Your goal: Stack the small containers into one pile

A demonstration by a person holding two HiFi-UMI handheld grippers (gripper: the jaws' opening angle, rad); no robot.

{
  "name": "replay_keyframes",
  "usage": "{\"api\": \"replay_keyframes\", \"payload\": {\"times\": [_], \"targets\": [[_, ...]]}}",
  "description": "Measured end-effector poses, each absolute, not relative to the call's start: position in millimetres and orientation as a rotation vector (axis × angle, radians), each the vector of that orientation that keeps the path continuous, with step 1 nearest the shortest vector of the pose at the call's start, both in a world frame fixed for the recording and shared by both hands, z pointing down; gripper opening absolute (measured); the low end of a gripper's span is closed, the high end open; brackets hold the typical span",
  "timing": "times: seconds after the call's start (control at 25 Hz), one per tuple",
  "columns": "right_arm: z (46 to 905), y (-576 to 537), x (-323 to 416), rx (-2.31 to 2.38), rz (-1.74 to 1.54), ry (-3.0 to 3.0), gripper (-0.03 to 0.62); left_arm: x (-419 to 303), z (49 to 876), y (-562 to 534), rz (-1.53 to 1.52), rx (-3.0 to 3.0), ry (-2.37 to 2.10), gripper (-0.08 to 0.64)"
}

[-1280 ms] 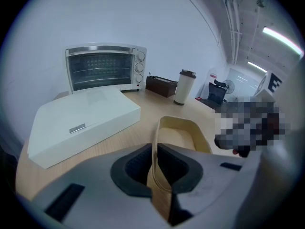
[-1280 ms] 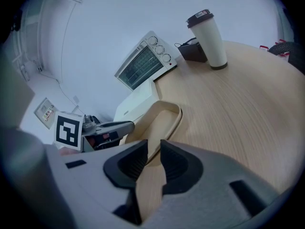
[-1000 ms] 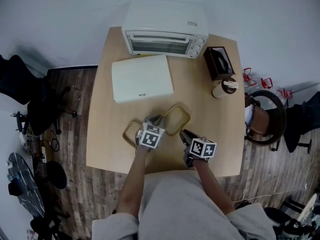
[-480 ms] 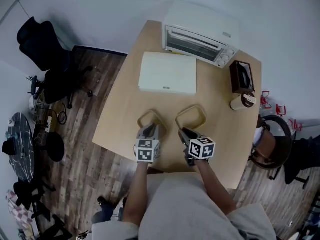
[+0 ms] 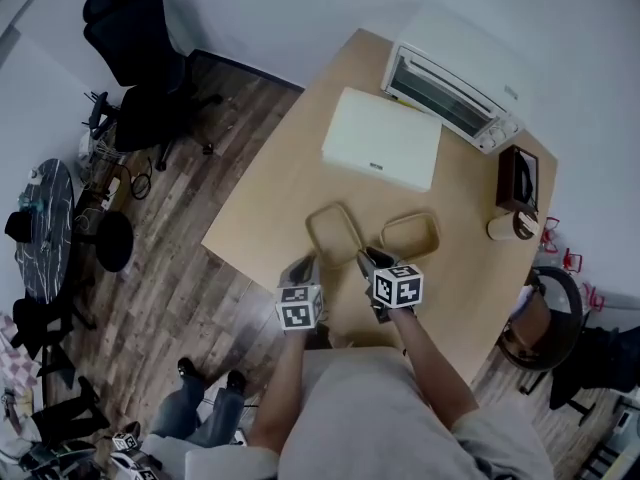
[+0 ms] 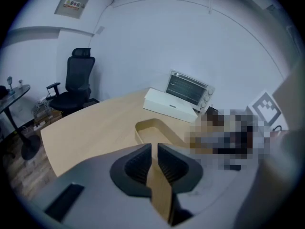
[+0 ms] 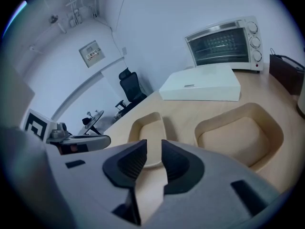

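Two tan, rounded-rectangle containers lie side by side and apart on the wooden table [image 5: 270,203]: the left container [image 5: 335,234] and the right container [image 5: 410,236]. My left gripper [image 5: 303,266] hangs near the table's front edge, just short of the left container [image 6: 155,128]. Its jaws show a narrow gap with nothing in it [image 6: 154,149]. My right gripper [image 5: 366,259] sits in front of the gap between the two containers. Its jaws are opening, with nothing between them [image 7: 154,147]. Beyond them are the left container [image 7: 147,128] and the right container [image 7: 238,132].
A white toaster oven [image 5: 450,78] and a flat white box [image 5: 382,151] stand at the back of the table. A dark box [image 5: 520,180] and a cup [image 5: 513,225] are at its right edge. A black office chair [image 5: 135,28] stands on the floor to the left.
My left gripper has drawn back from the left container toward the front edge. The containers, close together before, now lie apart. The head view has swung to the left.
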State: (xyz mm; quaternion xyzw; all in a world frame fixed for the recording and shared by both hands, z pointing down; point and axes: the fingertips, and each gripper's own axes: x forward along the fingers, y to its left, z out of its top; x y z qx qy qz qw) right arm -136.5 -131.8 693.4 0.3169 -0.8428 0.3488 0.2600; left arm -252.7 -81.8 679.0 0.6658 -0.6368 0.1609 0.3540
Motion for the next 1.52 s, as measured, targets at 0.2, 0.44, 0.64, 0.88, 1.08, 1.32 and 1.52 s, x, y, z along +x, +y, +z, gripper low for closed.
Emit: {"api": "replay_keyframes", "payload": {"times": [0.2,0.44,0.64,0.88,1.08,1.32,1.52], "targets": [[709.6,-138.5,-151.0,0.879,0.846,-2.203,0.118,-248.7,698.5,-78.3,0.342,1.656,-1.594,0.056],[726.2,-143.6,-157.3,0.902,0.813,-2.147,0.152,-245.3,714.7,-86.9,0.273,1.584,-1.563,0.087],[733.4,-143.9,-157.6,0.918,0.797,-2.124,0.152,-243.4,725.0,-87.6,0.264,1.541,-1.559,0.086],[737.7,-136.6,-167.1,0.846,0.790,-2.128,0.135,-245.5,727.0,-90.8,0.273,1.537,-1.552,0.086],[724.4,-126.8,-171.4,0.818,0.815,-2.186,0.087,-251.4,725.9,-86.8,0.309,1.548,-1.558,0.080],[706.6,-119.8,-171.4,0.801,0.830,-2.240,0.054,-258.9,720.5,-87.1,0.348,1.545,-1.603,0.045],[696.0,-115.0,-164.7,0.815,0.872,-2.282,0.055,-255.6,713.4,-92.9,0.368,1.563,-1.622,0.031]]}}
